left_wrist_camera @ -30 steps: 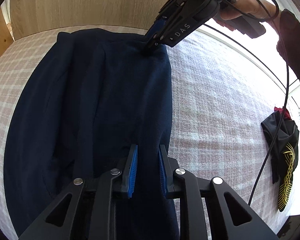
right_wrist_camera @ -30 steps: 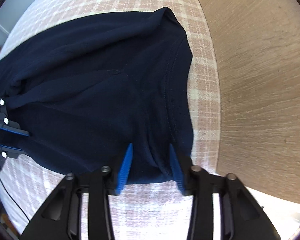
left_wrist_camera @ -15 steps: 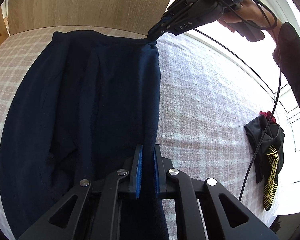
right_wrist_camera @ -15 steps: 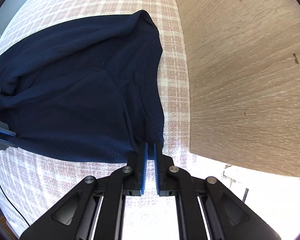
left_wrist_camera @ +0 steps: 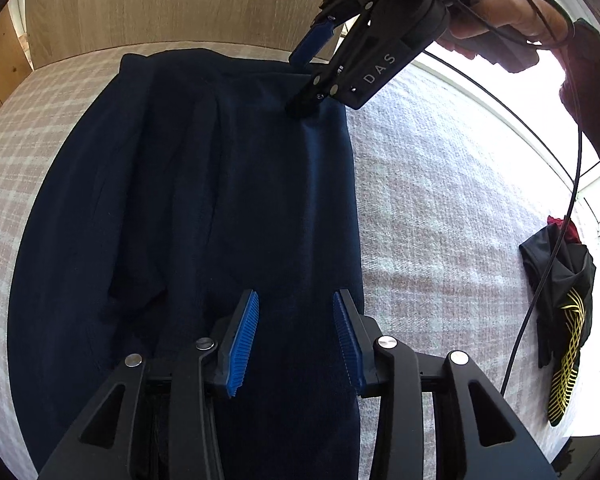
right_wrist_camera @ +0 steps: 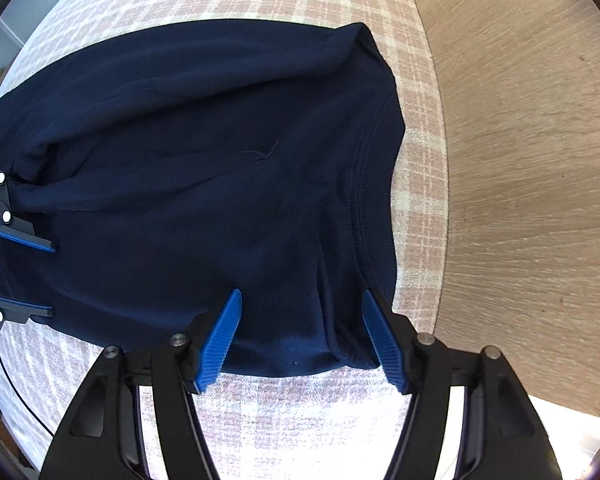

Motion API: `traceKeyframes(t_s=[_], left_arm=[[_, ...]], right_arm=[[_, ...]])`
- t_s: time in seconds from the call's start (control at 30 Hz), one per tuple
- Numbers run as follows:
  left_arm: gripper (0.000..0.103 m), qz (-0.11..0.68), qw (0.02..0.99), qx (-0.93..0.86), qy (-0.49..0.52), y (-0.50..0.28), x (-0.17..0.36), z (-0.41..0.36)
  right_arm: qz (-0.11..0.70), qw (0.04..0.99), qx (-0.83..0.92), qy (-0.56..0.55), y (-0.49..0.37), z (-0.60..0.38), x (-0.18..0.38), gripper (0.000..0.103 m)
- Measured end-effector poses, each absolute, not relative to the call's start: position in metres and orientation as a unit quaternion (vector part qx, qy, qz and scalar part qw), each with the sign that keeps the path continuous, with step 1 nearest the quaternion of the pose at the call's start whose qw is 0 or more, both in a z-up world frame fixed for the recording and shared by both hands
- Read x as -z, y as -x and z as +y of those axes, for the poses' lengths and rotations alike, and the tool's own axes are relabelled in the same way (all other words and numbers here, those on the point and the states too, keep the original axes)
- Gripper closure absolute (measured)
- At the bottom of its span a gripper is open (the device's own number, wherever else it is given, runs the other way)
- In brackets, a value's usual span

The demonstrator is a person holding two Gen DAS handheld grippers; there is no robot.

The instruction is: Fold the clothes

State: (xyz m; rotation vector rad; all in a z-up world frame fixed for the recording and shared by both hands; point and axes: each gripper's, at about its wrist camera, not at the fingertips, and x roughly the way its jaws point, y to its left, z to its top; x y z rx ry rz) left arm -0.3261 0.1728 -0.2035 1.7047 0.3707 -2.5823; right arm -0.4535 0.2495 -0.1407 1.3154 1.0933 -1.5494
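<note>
Left wrist view showed the navy shirt (left_wrist_camera: 228,216) lying as a long, narrow strip down the middle of the frame on the pink checked cover (left_wrist_camera: 440,208), its right edge straight and its left half lumpy with a few soft creases. The left gripper (left_wrist_camera: 296,336) sat low in the frame with its blue pads spread and opening — cloth lay between them, but neither pad pressed on it. At the upper right the right gripper (left_wrist_camera: 306,76), carried by a hand (left_wrist_camera: 496,8), hung over the shirt's far corner with its jaws opening too.

In the right wrist view the right gripper (right_wrist_camera: 300,340) stood spread over the near edge beside the ribbed collar (right_wrist_camera: 364,184), the fabric loose between the pads and not pinched.

By my reading, one lengthwise fold was laid and both tools were letting go of it. Left to do — smoothing the bunched side, then folding the strip across its length. A black and yellow garment (left_wrist_camera: 560,312) at the right edge of the left wrist view lay untouched, well apart, likely waiting its turn.
</note>
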Motion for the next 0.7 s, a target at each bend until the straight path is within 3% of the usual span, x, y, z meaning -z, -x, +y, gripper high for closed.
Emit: traceKeyframes(t_s=[0.07, 0.1, 0.13, 0.17, 0.5, 0.7], left_arm=[[0.077, 0.110, 0.012, 0.832, -0.544, 0.327, 0.203, 0.175], [0.091, 0.117, 0.007, 0.830, -0.545, 0.328, 0.203, 0.174], [0.099, 0.133, -0.001, 0.827, -0.547, 0.329, 0.204, 0.170], [0.099, 0.151, -0.009, 0.822, -0.548, 0.329, 0.204, 0.165], [0.100, 0.172, -0.043, 0.832, -0.526, 0.325, 0.175, 0.165], [0.099, 0.142, -0.057, 0.830, -0.536, 0.343, 0.187, 0.166]], right_arm=[[0.419, 0.415, 0.610, -0.529, 0.450, 0.251, 0.138, 0.072], [0.426, 0.420, 0.607, -0.524, 0.444, 0.251, 0.137, 0.079], [0.433, 0.424, 0.603, -0.518, 0.438, 0.251, 0.135, 0.092], [0.435, 0.424, 0.601, -0.519, 0.435, 0.251, 0.133, 0.096], [0.402, 0.421, 0.613, -0.535, 0.430, 0.282, 0.098, 0.096], [0.428, 0.376, 0.611, -0.550, 0.429, 0.296, 0.113, 0.096]])
